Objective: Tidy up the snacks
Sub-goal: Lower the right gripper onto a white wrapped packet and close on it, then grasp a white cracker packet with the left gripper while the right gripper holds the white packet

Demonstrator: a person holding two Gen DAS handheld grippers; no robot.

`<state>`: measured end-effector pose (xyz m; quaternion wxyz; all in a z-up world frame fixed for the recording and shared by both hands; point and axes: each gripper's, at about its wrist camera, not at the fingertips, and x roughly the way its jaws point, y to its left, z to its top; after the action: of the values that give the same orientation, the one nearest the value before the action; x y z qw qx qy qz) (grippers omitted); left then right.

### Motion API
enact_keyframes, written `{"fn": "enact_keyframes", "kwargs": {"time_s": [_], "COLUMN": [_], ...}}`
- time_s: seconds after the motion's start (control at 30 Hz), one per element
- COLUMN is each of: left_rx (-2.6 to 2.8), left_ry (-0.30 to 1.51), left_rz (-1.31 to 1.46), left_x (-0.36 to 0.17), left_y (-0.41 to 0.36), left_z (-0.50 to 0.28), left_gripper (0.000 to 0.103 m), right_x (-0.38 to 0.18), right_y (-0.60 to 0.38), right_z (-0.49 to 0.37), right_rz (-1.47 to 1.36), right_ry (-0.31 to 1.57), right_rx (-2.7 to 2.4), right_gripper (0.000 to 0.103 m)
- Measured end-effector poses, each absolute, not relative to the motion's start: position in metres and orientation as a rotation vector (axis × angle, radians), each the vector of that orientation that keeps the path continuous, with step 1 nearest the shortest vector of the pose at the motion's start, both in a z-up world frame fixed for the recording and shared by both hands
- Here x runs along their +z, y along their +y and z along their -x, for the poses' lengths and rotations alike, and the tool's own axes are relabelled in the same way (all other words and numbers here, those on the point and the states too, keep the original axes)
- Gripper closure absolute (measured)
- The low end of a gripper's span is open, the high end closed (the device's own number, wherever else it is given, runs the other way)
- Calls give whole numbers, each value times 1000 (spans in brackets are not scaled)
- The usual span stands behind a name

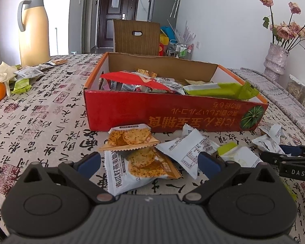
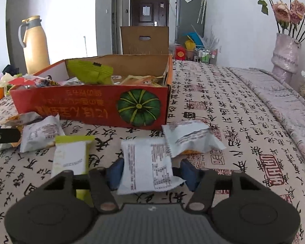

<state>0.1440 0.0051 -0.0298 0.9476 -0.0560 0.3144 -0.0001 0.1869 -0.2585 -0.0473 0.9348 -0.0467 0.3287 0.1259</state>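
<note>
Table (image 2: 223,101) | you're closing right gripper (image 2: 152,171) around white packet (image 2: 147,162) (pads not visibly pressing) | next: clamp, lift into box (image 2: 91,105)

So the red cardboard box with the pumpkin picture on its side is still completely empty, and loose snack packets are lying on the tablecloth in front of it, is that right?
Not quite. The red cardboard box is not empty: the left wrist view shows packets already inside, including a green packet and a red packet. The rest holds: loose snack packets lie on the tablecloth in front of it.
</note>
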Motion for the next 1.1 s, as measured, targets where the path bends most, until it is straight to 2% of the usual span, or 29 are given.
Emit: {"fn": "enact_keyframes", "kwargs": {"time_s": [0.07,0.2,0.83,1.1], "left_rx": [0,1,54,120], "left_ry": [640,640,637,768], "left_rz": [114,114,105,69], "left_x": [-30,-30,-20,-32], "left_y": [5,5,8,6], "left_z": [-144,-144,-142,-157], "left_gripper": [0,0,0,0], "right_x": [-47,-46,-37,-37], "right_y": [-258,-254,-276,-282], "right_z": [-185,-179,-166,-165], "right_rz": [93,94,-18,-59], "right_ry": [666,653,550,538], "right_rx": [258,269,156,162], "right_gripper": [49,65,66,66]}}
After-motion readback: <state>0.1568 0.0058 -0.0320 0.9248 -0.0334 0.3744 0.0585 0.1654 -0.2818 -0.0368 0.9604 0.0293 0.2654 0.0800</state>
